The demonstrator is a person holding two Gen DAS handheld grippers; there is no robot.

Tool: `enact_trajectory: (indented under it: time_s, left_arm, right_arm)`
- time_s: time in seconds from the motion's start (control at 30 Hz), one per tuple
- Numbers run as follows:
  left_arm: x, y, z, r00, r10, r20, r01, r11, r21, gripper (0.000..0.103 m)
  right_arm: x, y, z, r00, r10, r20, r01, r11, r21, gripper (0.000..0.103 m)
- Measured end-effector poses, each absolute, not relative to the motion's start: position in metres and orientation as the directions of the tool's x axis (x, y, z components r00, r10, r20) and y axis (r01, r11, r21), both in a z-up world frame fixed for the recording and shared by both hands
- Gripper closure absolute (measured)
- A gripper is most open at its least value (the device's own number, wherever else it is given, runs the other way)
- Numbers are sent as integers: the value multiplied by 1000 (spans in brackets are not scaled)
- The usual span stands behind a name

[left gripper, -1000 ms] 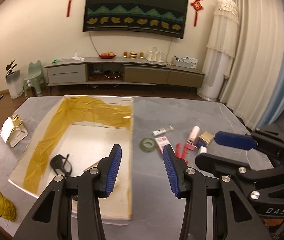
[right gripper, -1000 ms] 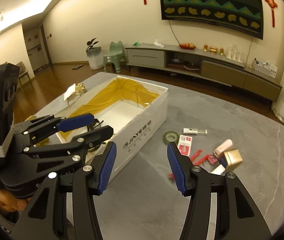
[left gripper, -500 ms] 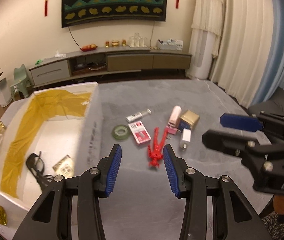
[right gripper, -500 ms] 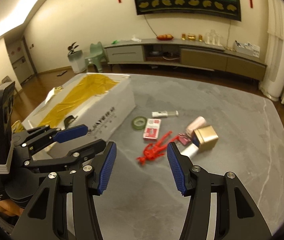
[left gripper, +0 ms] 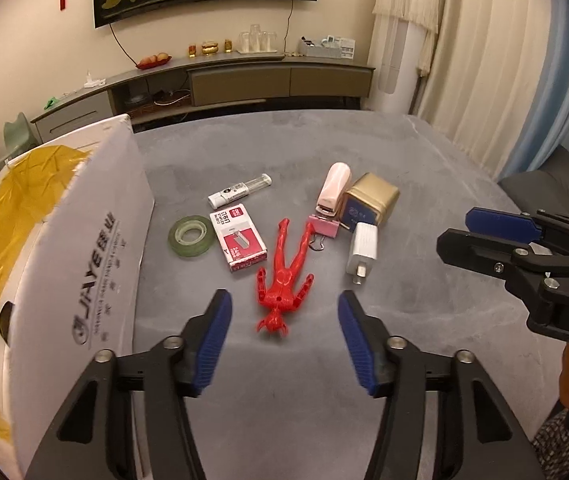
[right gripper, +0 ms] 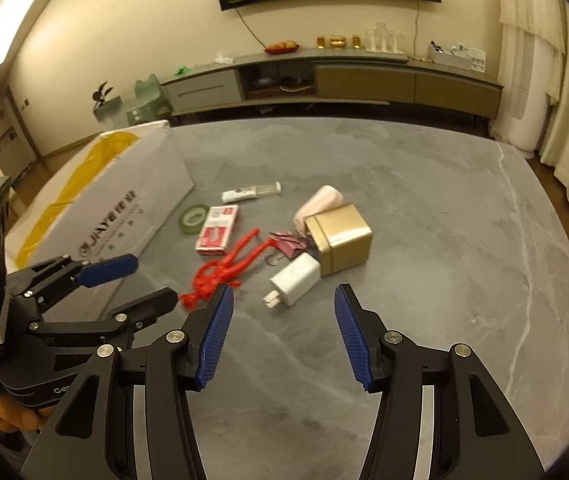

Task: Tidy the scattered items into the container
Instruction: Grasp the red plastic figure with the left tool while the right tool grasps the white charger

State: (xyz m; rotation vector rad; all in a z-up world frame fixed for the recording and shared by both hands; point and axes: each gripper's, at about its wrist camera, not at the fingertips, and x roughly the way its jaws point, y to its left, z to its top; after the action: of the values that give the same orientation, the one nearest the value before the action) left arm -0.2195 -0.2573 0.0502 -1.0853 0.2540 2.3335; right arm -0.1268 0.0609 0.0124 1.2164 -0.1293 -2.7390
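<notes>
A white cardboard box (left gripper: pixel 96 240) lined with yellow film stands at the left of the grey table. Scattered beside it lie a green tape roll (left gripper: pixel 191 236), a red-and-white staple box (left gripper: pixel 238 238), a white tube (left gripper: pixel 240 191), a red figurine (left gripper: pixel 284 276), a pink stapler (left gripper: pixel 334 188), a pink binder clip (left gripper: pixel 323 228), a gold tin (left gripper: pixel 370 200) and a white charger (left gripper: pixel 362 252). My left gripper (left gripper: pixel 284 334) is open, just short of the figurine's head. My right gripper (right gripper: pixel 283 330) is open, close in front of the white charger (right gripper: pixel 294 279), with nothing between its fingers.
The grey table (right gripper: pixel 444 240) stretches bare to the right of the pile. A dark chair (left gripper: pixel 544 188) stands off the table's right edge. A low TV cabinet (right gripper: pixel 324 76) and curtains (left gripper: pixel 484 60) are far behind.
Both grippers have swung right, away from the box's inside, and come down close over the pile. The left now faces the red figurine, the right the white charger. Both stay open.
</notes>
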Motion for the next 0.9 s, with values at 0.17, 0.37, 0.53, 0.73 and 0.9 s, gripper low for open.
enact_trajectory:
  time_s: [0.17,0.37,0.53,0.73,0.9]
  left_arm:
    - [-235,-249,35,-505,412,-759,-552,-830,-83,43]
    - [-254,-240,16,-479,420,-771,-542,-832,-116,38]
    - [-270,-239,-6,-446,408,-797,-511,-847,-147,50]
    - [-271,-248,-6,-433,428,-793,-505,-844,-180,65]
    - [-270,-254,3,-428,455,-781,-497,-840,-218,82]
  right_arm:
    - [-145,68,-4,-646,-163,-745,87,-986,140,47]
    - [-173,71,-22,-619,-181,-764,100,-983,152,47]
    - [-196,67,-46,-573,-211,-792,94,-977,192,47]
    - [-200,62,-51,-533,-229,-814,106,-973,204,72]
    - [-192,63,-48,-541,-228,-810,119,-974,195,74]
